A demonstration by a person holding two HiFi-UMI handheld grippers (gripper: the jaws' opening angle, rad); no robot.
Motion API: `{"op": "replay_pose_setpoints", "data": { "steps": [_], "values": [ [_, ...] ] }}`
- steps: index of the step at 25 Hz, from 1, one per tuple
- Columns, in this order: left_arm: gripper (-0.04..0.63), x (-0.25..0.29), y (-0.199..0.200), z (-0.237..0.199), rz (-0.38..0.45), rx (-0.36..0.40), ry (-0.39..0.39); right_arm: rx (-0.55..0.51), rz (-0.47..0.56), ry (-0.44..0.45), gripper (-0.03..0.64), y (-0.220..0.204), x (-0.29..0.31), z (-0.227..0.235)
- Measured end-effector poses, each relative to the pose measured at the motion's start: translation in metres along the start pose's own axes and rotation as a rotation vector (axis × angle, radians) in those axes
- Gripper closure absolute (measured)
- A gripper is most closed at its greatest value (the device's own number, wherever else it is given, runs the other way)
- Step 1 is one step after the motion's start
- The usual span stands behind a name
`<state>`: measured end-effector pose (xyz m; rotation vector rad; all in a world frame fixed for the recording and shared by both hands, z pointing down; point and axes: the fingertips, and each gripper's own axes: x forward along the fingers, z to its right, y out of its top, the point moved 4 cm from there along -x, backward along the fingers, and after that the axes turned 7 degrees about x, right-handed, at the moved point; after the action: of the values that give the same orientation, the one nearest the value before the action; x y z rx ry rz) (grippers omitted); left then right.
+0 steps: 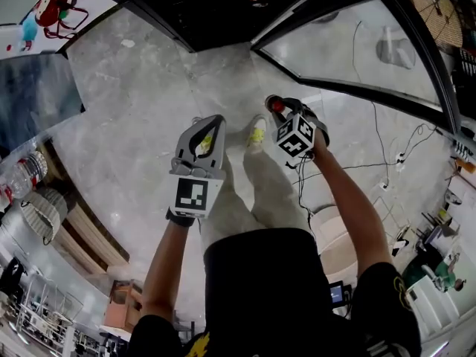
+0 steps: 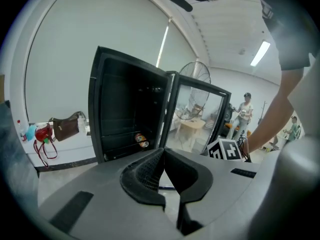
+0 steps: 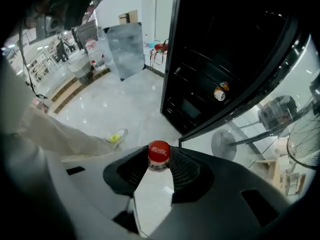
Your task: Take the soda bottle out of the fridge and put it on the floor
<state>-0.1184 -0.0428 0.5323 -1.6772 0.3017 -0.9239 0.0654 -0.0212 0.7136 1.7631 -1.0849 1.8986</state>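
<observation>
The soda bottle's red cap sits between the jaws of my right gripper, which is shut on the bottle's neck; the body below is hidden. In the head view the cap shows at the tip of the right gripper, which hangs over the pale floor in front of the open black fridge. My left gripper hovers beside it over the floor. Its jaws meet at the tips with nothing between them, facing the fridge.
The fridge's glass door stands open to the right. Cans lie on a low shelf inside. A standing fan is behind the door. Cables trail on the floor at right; bags and packed water bottles are at left.
</observation>
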Motion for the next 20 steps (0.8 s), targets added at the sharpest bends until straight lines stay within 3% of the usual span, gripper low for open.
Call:
{"op": "replay_pose_setpoints", "data": {
  "steps": [8,20],
  "values": [
    [0.577,0.018,-0.016,0.005,-0.014,-0.002,-0.008,-0.159,-0.124,0.026,0.492,-0.029,0.041,-0.005],
    [0.577,0.060,-0.090,0.015,-0.062,-0.043,0.010,-0.071,-0.152,0.023,0.492,-0.085,0.146,0.003]
  ]
}}
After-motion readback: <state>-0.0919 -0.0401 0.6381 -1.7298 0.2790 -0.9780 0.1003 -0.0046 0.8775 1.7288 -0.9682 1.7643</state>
